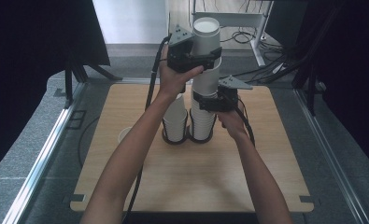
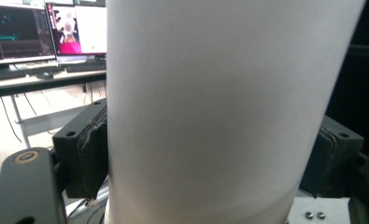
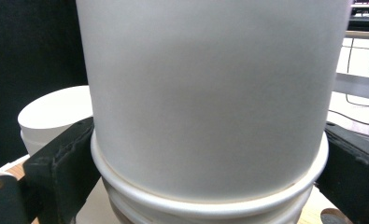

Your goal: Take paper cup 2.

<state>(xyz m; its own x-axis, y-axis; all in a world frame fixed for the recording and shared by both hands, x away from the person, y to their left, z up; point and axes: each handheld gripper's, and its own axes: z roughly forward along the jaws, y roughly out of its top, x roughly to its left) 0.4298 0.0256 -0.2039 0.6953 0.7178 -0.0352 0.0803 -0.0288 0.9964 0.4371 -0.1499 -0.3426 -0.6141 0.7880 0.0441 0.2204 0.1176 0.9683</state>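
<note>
One cup [image 1: 206,37] is clamped in my left gripper [image 1: 195,59], probably half-freed from the stack [image 1: 202,120]; my right gripper [image 1: 214,101] pins that stack; separating and setting down remain.

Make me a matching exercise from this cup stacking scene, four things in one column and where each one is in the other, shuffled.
Things:
1. left gripper
2. right gripper
3. shorter cup stack
4. lone cup

Places:
A. standing in the left ring of the black holder
B. clamped on the top cup of the tall stack
C. on the wooden table, left of the holder
D. clamped lower on the tall stack

Pairs: 1-B, 2-D, 3-A, 4-C
</note>
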